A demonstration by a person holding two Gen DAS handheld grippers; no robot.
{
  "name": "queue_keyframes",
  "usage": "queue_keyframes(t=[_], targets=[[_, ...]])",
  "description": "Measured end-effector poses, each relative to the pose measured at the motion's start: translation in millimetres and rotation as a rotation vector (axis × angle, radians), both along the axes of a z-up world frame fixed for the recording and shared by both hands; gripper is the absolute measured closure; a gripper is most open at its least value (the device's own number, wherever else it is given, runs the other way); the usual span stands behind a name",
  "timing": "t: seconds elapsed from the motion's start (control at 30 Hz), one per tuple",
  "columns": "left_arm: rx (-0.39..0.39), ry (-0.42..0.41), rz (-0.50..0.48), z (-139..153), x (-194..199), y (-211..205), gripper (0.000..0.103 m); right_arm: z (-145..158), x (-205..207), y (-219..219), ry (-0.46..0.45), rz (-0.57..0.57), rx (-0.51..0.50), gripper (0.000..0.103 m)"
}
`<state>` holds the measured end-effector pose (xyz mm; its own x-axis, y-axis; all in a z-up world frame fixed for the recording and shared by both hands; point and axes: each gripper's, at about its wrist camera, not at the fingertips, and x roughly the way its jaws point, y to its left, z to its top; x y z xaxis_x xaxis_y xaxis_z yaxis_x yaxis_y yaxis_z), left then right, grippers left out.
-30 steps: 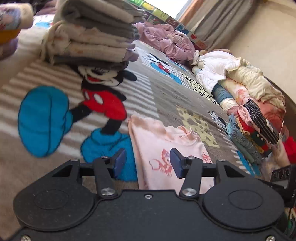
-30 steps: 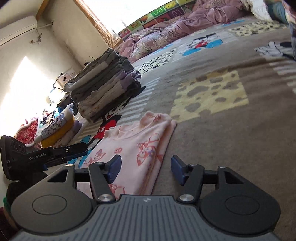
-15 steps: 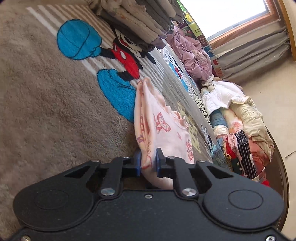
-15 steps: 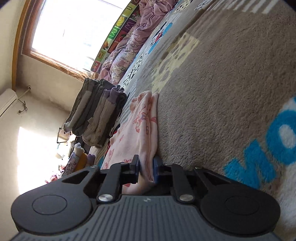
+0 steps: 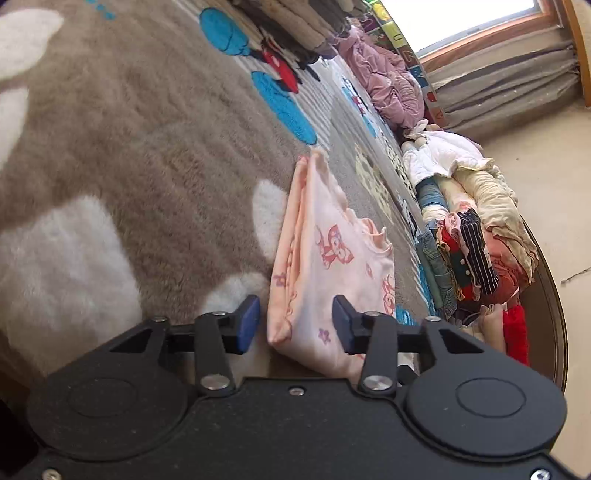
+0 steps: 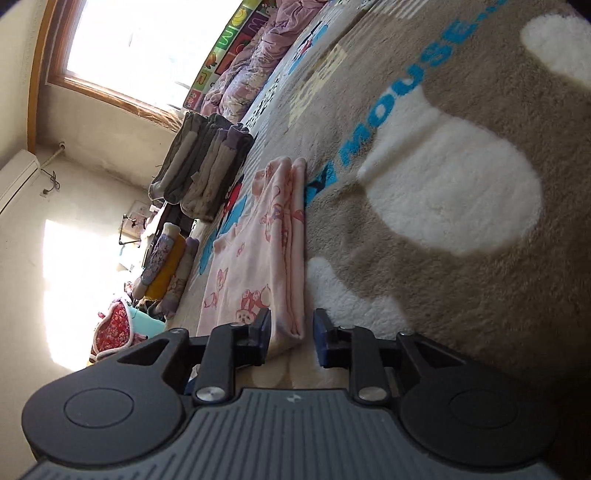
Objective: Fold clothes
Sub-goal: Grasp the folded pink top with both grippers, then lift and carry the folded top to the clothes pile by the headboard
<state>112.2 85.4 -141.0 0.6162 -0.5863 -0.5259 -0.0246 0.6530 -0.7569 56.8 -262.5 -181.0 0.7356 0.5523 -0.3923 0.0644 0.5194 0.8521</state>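
Left wrist view: folded pink garment (image 5: 325, 258) laid on brown plush rug (image 5: 122, 147), long axis running from 6 o'clock up toward 12 o'clock, near folded end between the blue pads. Left gripper (image 5: 295, 325) parted, jaws just been opening, cloth between them but clear of the left pad; contact with the right pad hard to judge, apparently none. At 3 o'clock, heap of unsorted clothes (image 5: 476, 236) lining the rug's edge, just beside the garment's right flank. At 12 o'clock, folded grey stack (image 5: 295, 26); at 1 o'clock, crumpled mauve bedding (image 5: 388, 81) below window (image 5: 458, 18) and curtain (image 5: 509, 85).

Right wrist view: same garment (image 6: 266, 240), long axis from 6 o'clock toward 11 o'clock, far end pointing at the grey stack (image 6: 203, 166). Right gripper (image 6: 291, 332) parted, jaws just been opening, garment's near corner between the pads, gap visible on the right side. White patches and blue lettering of the rug (image 6: 461, 184) at 2 o'clock. Small pile of rolled items (image 6: 166, 266) at 9 o'clock. Nothing lying across the garment itself.
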Motion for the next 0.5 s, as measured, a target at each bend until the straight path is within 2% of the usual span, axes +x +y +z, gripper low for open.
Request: queue_keyframes(t=[0.1,0.13,0.2,0.27,0.33,0.4,0.47,0.5], targets=[[0.033,-0.052,-0.019,2.8,20.4,-7.7,0.054,15.0,20.5,4.6,-0.083,-0.005,-0.103,0.046],[0.034,-0.062,-0.023,2.2,27.7,-10.2,0.054,15.4,32.8,5.9,-0.084,-0.005,-0.114,0.038],[0.033,-0.068,-0.016,-2.1,41.9,-14.5,0.057,12.2,55.6,7.7,-0.079,-0.002,-0.116,0.036],[0.033,-0.073,-0.008,-6.5,56.0,-18.7,0.063,8.5,69.0,7.4,-0.083,-0.021,-0.104,0.039],[0.026,-0.063,-0.005,-11.3,66.3,-20.2,0.074,4.7,82.3,7.0,-0.087,-0.04,-0.093,0.045],[0.012,-0.054,-0.014,-13.2,71.1,-21.5,0.081,-0.4,88.1,6.3,-0.087,-0.056,-0.065,0.054],[0.006,-0.057,-0.032,-11.1,73.0,-24.4,0.087,-6.5,90.6,8.7,-0.091,-0.054,-0.063,0.076],[-0.004,-0.058,-0.038,-9.4,73.4,-25.1,0.088,-8.0,88.4,8.2,-0.098,-0.06,-0.045,0.077]])
